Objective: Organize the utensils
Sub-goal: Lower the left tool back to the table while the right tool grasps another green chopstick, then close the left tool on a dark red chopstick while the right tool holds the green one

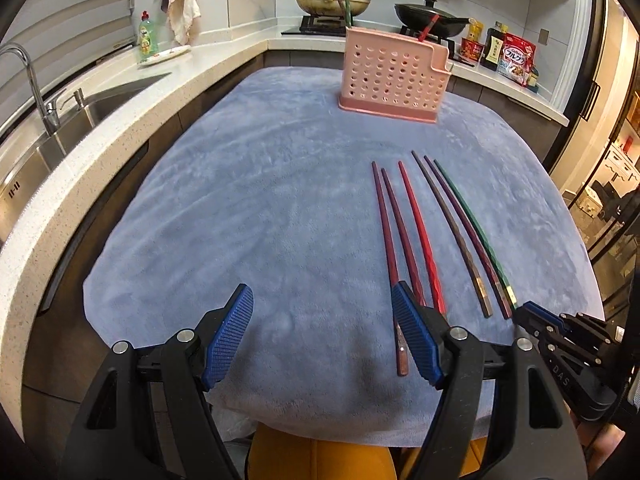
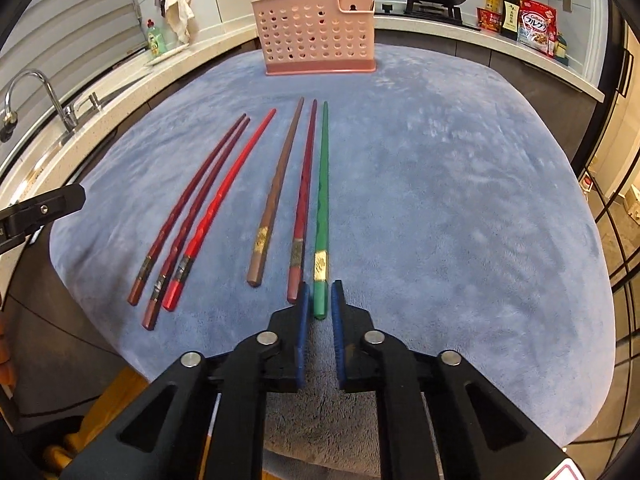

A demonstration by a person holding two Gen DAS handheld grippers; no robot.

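Observation:
Several chopsticks lie side by side on the blue cloth [image 2: 440, 200] in two groups of three. My right gripper [image 2: 320, 296] is shut on the near end of the green chopstick [image 2: 322, 184], the rightmost one, with a blue pad on each side. Beside it lie a dark red chopstick [image 2: 304, 184] and a brown one [image 2: 276, 188]. My left gripper [image 1: 320, 300] stands open low over the cloth, its right finger [image 1: 416, 340] across the near ends of the left group [image 1: 404, 232]. A pink perforated holder [image 1: 394, 80] stands at the far edge with a red and a green chopstick upright in it.
A stone counter with a sink [image 1: 80, 120] and tap [image 1: 36, 80] runs along the left. Behind the holder are a stove with a wok [image 1: 432, 20] and a pan [image 1: 332, 2]. Food packets [image 1: 516, 60] stand at the back right. The cloth-covered table ends just below the grippers.

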